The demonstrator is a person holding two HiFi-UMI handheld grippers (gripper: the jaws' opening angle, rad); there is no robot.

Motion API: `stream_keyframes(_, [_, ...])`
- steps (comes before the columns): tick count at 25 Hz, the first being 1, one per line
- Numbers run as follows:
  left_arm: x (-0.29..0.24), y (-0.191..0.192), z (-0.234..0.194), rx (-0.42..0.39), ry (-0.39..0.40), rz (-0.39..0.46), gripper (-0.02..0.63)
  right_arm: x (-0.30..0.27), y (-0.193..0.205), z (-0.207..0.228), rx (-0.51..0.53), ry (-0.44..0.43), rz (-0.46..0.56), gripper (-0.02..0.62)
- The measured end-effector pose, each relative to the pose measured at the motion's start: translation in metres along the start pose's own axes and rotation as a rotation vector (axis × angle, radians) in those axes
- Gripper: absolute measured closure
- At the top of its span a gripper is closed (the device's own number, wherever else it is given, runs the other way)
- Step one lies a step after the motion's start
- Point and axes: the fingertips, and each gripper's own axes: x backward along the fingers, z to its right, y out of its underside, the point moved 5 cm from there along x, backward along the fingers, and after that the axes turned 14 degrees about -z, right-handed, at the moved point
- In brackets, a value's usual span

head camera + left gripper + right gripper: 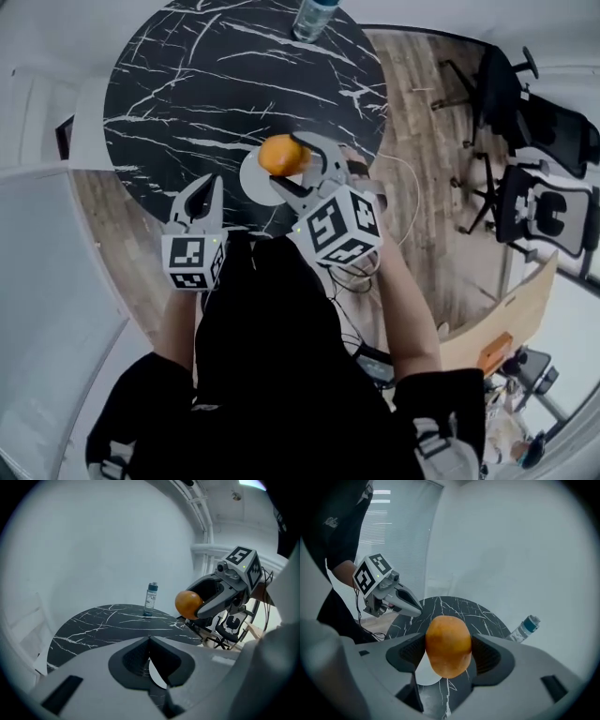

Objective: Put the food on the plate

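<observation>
An orange, rounded piece of food [282,155] [448,645] is held in the air, with my right gripper [292,167] [449,652] shut on it. It hangs over the near right part of the round black marble table [206,84]. Directly under it lies a small white plate [253,180] [423,671], partly hidden by the food and the jaws. My left gripper [210,185] [149,638] hovers just left of the plate with its jaw tips touching and nothing between them. In the left gripper view the food [188,604] shows at the right, and a sliver of plate [157,678] shows below the jaws.
A clear water bottle [314,17] [150,599] [526,627] stands at the table's far edge. Right of the table are wooden floor, black office chairs [539,202] and cables [398,183]. A white wall runs behind the table.
</observation>
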Motion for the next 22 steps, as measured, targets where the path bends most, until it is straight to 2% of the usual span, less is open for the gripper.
stream_keyframes(10, [-0.016, 0.063, 0.006, 0.038, -0.038, -0.091, 0.606, -0.057, 0.029, -0.028, 0.039, -0.091, -0.104, 0.291])
stream_keyframes(18, [-0.023, 0.094, 0.0, 0.093, -0.054, -0.132, 0.606, -0.105, 0.052, -0.047, 0.05, -0.134, -0.194, 0.291])
stream_keyframes(22, [-0.022, 0.102, -0.003, 0.103, -0.053, -0.142, 0.606, -0.13, 0.059, -0.058, 0.009, -0.184, -0.252, 0.291])
